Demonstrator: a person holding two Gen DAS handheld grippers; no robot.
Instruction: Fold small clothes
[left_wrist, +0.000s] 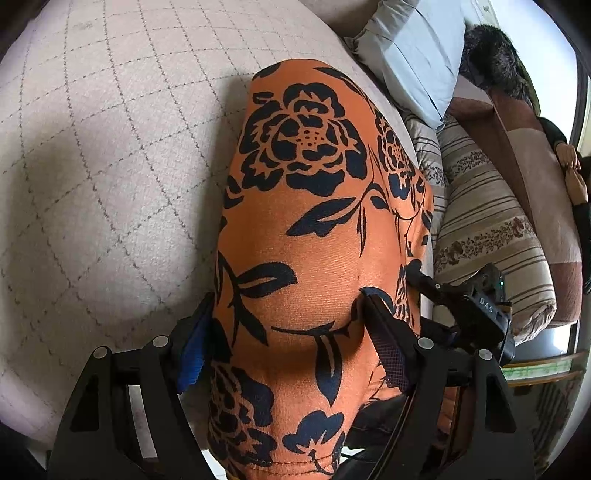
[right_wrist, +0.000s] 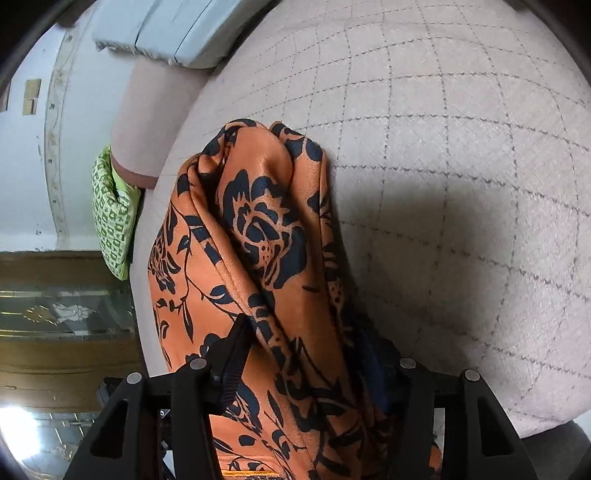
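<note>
Orange floral garment (left_wrist: 314, 221) draped long-axis straight ahead over the quilted sofa cushion (left_wrist: 110, 166), bunched between the wide-set fingers of both the left gripper (left_wrist: 291, 332) and right gripper (right_wrist: 314, 354), grip pressure impossible to tell, neither hand clearly nearer.

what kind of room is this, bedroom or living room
Probably a bedroom at home: the orange floral garment lies on a quilted checked bed cover, with a pale blue pillow and striped bedding beside it.
</note>
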